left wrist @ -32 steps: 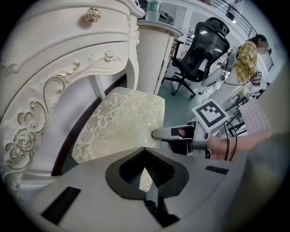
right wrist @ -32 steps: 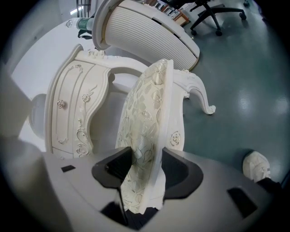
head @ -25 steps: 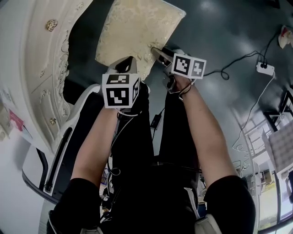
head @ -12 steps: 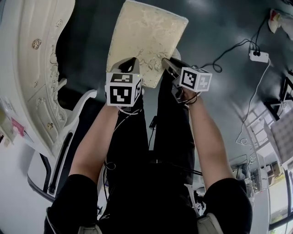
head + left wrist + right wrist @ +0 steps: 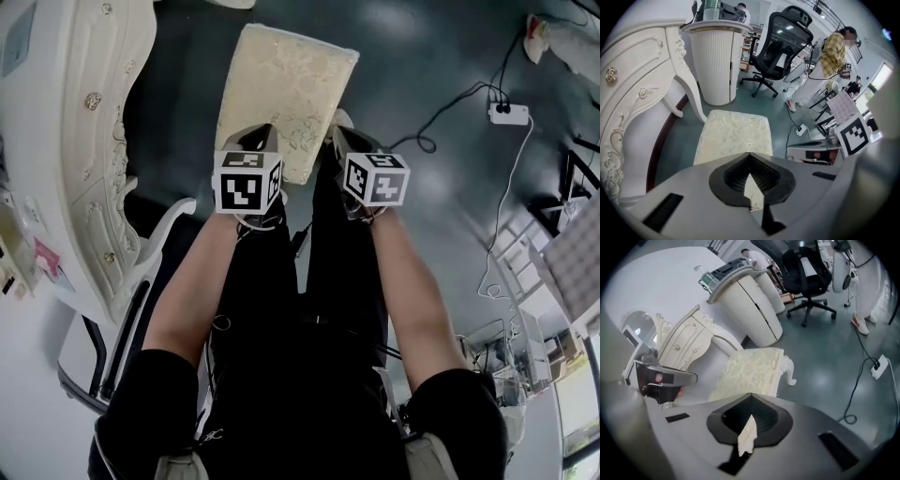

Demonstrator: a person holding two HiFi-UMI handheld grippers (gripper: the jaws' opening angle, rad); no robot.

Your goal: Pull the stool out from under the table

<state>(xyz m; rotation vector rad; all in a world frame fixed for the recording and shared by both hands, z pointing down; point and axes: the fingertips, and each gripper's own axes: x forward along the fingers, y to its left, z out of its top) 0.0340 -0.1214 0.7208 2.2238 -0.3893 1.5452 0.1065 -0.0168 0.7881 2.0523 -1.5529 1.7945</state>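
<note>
Now jaws of the left gripper point(image 5: 261, 139) clamp the near edge of the stool point(image 5: 281, 89); those of the right gripper point(image 5: 341, 139) are closing on it.

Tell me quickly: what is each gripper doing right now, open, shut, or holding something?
Left gripper: shut on the near edge of the stool.
Right gripper: jaws closing shut on that same stool edge.
</note>
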